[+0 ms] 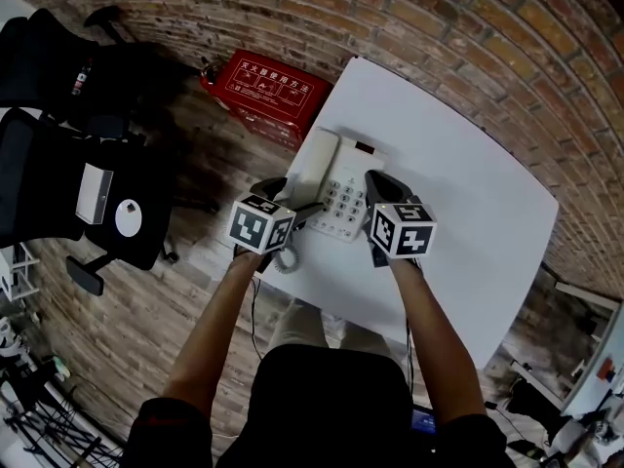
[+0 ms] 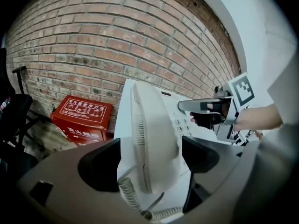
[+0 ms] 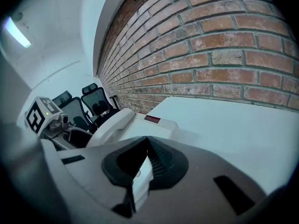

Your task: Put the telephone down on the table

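Count: one telephone (image 1: pixel 336 188), one white table (image 1: pixel 468 193), two grippers, two black office chairs (image 1: pixel 58 174), one red box (image 1: pixel 263 91).

The telephone, white with a keypad and a coiled cord (image 1: pixel 285 259), lies over the near-left part of the table. Whether its base is fully down cannot be told.

The left gripper (image 1: pixel 291 198) has its jaws spread wide, closed against either side of the handset (image 1: pixel 312 169). The right gripper (image 1: pixel 378 185) has its jaws drawn narrow, pinching the right edge of the telephone's base.

The room has a red brick wall (image 1: pixel 439 27) and a plank floor (image 1: pixel 127 330). The red box stands at the foot of the wall and bears white Chinese characters and pictograms, too small to read with certainty.
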`<action>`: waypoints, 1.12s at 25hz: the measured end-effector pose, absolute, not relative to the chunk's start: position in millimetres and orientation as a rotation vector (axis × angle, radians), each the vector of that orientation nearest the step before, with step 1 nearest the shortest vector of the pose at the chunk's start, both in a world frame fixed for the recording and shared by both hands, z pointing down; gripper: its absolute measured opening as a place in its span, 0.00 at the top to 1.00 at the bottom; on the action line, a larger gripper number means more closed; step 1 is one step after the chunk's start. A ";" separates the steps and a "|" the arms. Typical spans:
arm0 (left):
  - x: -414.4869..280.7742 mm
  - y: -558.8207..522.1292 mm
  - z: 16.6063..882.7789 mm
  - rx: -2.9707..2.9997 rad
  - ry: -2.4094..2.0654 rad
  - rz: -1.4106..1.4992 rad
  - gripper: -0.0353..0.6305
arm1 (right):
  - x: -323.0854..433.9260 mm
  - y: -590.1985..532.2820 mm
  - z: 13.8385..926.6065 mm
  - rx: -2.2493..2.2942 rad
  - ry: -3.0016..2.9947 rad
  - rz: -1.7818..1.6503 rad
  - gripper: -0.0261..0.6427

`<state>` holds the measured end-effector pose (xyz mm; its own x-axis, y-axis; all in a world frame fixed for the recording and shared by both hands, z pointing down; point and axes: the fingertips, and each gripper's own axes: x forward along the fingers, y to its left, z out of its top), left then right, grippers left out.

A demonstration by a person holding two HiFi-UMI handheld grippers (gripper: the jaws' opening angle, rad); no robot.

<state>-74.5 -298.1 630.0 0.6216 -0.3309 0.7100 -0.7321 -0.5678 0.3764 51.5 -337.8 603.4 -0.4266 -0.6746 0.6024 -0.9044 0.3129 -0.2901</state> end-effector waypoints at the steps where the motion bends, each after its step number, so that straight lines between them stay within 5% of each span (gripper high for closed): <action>1: -75.3 -298.5 627.8 2.176 -0.829 0.765 0.31 | 51.7 -337.2 602.4 1.406 -2.219 0.860 0.94; 13: -65.7 -295.9 568.4 2.298 -0.831 0.659 0.32 | 50.3 -322.6 558.0 1.359 -2.300 0.769 0.94; 28: -41.4 -294.6 457.0 2.543 -0.891 0.462 0.59 | 46.4 -292.7 455.8 1.376 -2.462 0.595 0.94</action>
<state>-41.4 -294.6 457.0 0.7416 -0.5145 0.4306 -0.6484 -0.7145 0.2629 46.4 -292.7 455.8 -0.5185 -0.7492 0.4122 -0.8547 0.4681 -0.2244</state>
